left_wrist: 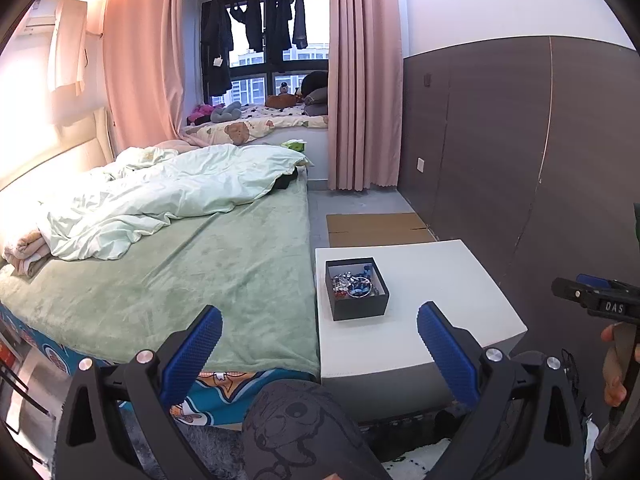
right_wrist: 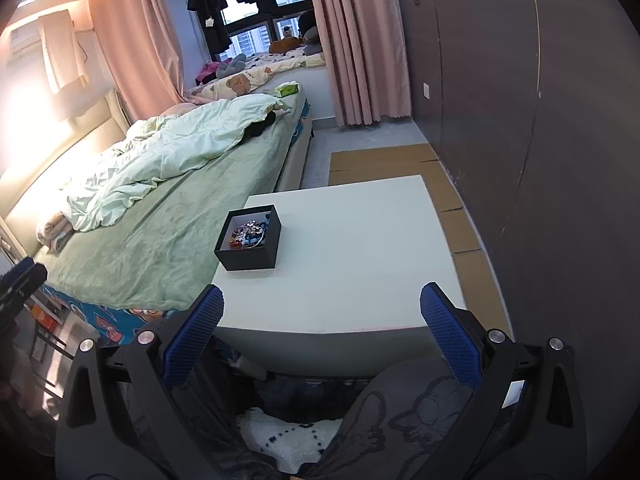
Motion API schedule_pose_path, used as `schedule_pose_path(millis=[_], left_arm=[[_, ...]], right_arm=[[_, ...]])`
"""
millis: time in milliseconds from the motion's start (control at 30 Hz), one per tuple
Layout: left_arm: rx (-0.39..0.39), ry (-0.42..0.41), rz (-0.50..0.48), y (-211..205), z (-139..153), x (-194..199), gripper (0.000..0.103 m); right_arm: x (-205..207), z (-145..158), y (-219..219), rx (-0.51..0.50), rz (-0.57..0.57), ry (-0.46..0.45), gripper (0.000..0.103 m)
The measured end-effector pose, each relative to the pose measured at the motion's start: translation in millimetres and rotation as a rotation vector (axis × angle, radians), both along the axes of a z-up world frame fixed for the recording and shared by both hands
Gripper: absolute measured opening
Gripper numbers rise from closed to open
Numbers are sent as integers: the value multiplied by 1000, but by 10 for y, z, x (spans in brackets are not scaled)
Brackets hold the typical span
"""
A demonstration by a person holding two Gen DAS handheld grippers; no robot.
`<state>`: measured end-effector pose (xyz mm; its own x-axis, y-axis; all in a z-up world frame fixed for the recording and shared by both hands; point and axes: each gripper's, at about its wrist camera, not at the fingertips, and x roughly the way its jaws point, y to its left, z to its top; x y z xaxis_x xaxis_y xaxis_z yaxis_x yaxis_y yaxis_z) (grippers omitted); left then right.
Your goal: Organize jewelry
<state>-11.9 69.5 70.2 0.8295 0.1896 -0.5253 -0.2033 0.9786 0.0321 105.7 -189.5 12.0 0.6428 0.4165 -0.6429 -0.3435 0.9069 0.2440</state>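
Honestly this looks like either the very start or the very end, and I lean toward mostly done. All the jewelry (left_wrist: 354, 283) I can spot sits heaped inside the black box (left_wrist: 358, 309), which rests on the white tabletop (right_wrist: 360, 248) toward its bed-side edge. The heap is a jumble of beads, something red, something blue and a shiny ring or bangle, too small to sort out piece by piece. Nothing loose is lying anywhere else on the tabletop, so if the job was gathering stuff into the box, that part seems finished. If the job is untangling or arranging it, then none of that has happened yet, since it's just 1 pile. Both tongs are held back, well short of the box, low near the person's knees. The left tongs (left_wrist: 320, 344) are spread wide with nothing between the blue pads (left_wrist: 200, 344), and the right tongs (right_wrist: 322, 328) are the same, wide apart and holding nothing. No lid in sight, so closing it up may not even be a step.
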Motion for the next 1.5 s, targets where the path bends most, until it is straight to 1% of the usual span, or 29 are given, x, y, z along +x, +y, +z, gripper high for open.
schedule_pose_path(millis=[67, 233, 433, 567, 767, 1100, 1367, 1500], left_arm=[[7, -1, 3, 1, 0, -41, 95], [-5, -8, 15, 4, -10, -157, 95], [-4, -9, 11, -19, -18, -238, 95], [17, -4, 4, -53, -29, -270, 95], [15, -11, 0, -81, -26, -276, 95], [23, -13, 3, -114, -39, -295, 95], [28, -7, -2, -134, -47, -297, 95], [28, -14, 2, -115, -48, -297, 95]], right_arm=[[-33, -7, 25, -1, 4, 3, 98], [-163, -11, 90, -30, 26, -20, 98], [-317, -46, 56, -6, 17, -14, 98], [-377, -71, 20, -1, 3, -13, 98], [-351, -92, -6, 14, -2, 7, 98], [-369, -83, -6, 6, -5, -3, 98], [-370, -151, -26, 22, -20, 32, 98], [-388, -150, -32, 26, -28, 31, 98]])
